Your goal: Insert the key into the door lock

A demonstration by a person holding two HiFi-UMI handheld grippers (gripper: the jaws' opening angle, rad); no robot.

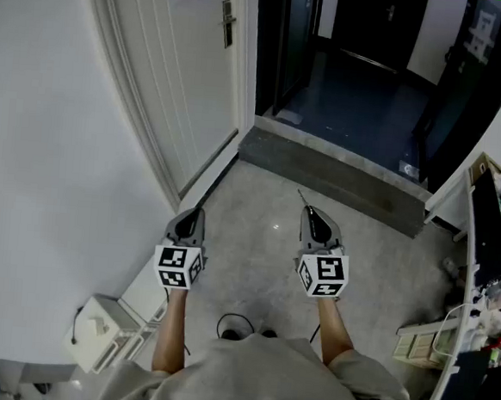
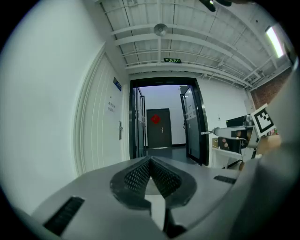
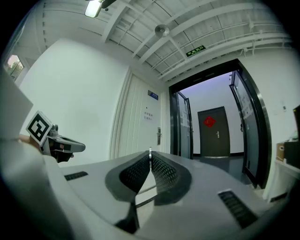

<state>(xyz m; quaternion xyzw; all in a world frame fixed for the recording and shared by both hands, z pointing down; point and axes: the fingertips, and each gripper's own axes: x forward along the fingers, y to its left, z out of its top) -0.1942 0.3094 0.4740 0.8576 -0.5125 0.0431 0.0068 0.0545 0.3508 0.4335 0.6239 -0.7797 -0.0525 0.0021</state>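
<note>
My right gripper point(image 1: 307, 210) is held level at waist height, shut on a thin metal key point(image 1: 301, 195) that pokes out past its tip; in the right gripper view the key point(image 3: 150, 151) shows as a narrow blade between the closed pads. The white door point(image 1: 179, 68) stands ahead on the left, its lock plate and handle point(image 1: 227, 22) well beyond both grippers. That lock point(image 3: 159, 136) lies almost straight ahead of the key, some way off. My left gripper point(image 1: 200, 210) is shut on nothing, level beside the white wall, and faces the lock point(image 2: 120, 130) too.
A dark open doorway point(image 1: 356, 65) with glass doors sits right of the white door, behind a grey threshold step point(image 1: 330, 171). A white box point(image 1: 102, 330) lies low on the left. A cluttered shelf and desk point(image 1: 477, 282) line the right side. A cable point(image 1: 232, 325) lies by my feet.
</note>
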